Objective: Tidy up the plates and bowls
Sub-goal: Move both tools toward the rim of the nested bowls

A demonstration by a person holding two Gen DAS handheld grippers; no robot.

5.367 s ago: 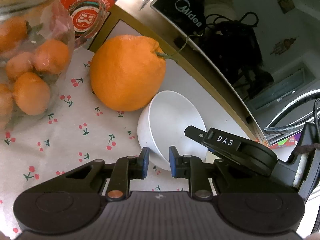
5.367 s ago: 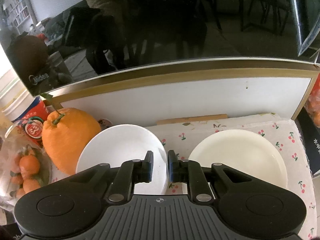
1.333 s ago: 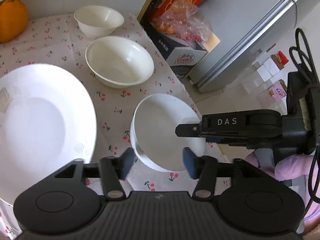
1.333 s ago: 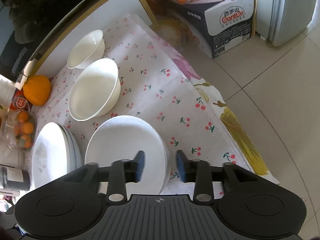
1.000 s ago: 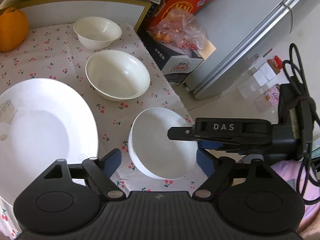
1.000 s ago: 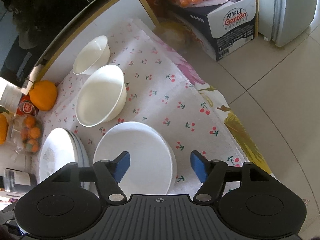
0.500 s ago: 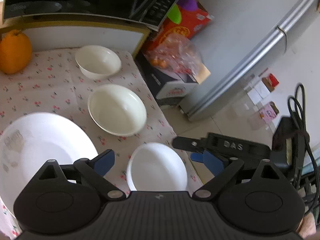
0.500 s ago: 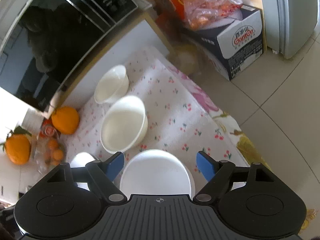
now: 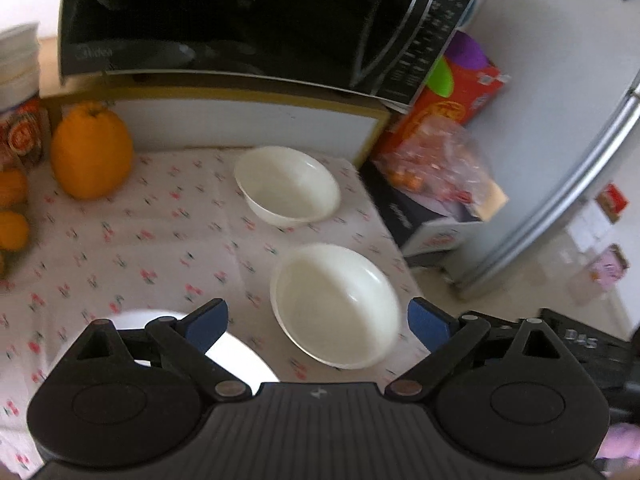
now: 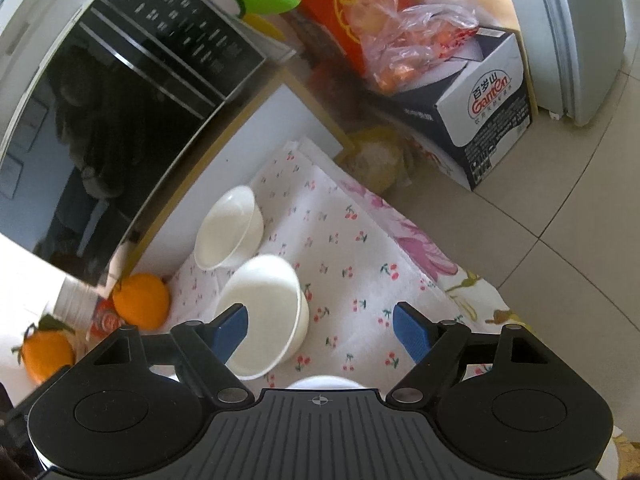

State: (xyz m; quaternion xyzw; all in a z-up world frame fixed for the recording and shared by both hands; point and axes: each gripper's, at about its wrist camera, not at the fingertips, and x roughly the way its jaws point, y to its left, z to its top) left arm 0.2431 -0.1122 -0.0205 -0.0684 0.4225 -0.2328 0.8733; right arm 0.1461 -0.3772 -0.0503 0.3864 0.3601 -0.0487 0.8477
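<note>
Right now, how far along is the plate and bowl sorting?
Partly done: a plate lies on the cherry-print cloth. Nothing is in hand; the left hand-held gripper and right hand-held gripper are open. Left: the small bowl and large bowl sit apart, unstacked.

Ahead of the left gripper (image 9: 318, 326), with its blue pads (image 9: 206, 324), two cream-white bowls (image 9: 335, 305) sit on a white cloth (image 9: 132, 248) printed with small red cherries (green stems). Far left, an orange fruit (image 9: 91, 151); beyond, a glossy black microwave (image 9: 240, 20); right, a red-orange box (image 9: 452, 100).
</note>
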